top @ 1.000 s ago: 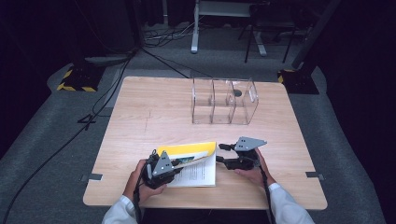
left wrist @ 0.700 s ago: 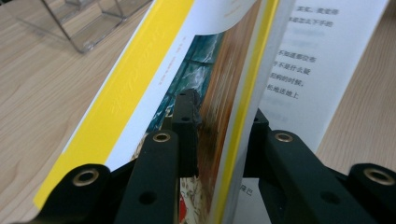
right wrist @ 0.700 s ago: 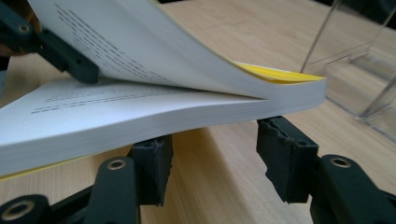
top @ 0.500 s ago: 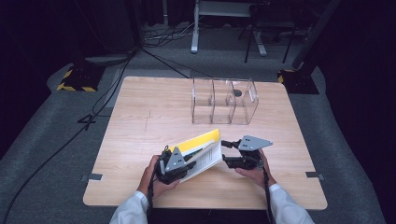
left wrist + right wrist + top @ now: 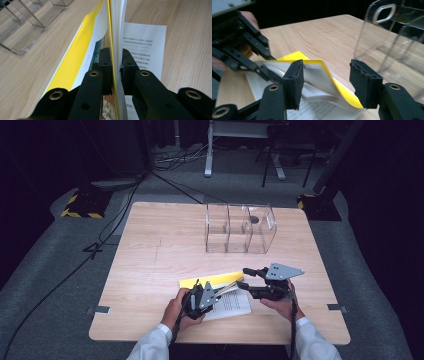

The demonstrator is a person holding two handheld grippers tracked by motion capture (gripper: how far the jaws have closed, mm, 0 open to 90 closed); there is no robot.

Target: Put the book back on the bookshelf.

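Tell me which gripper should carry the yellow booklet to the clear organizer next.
Left, probably. The left gripper is shut on the yellow booklet, lifting it off the printed sheet. The right gripper is open, gripping nothing.

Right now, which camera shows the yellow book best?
The right gripper view: the yellow book shows its cover and fanned pages. The left gripper view sees it edge-on between the fingers. The high view shows it small.
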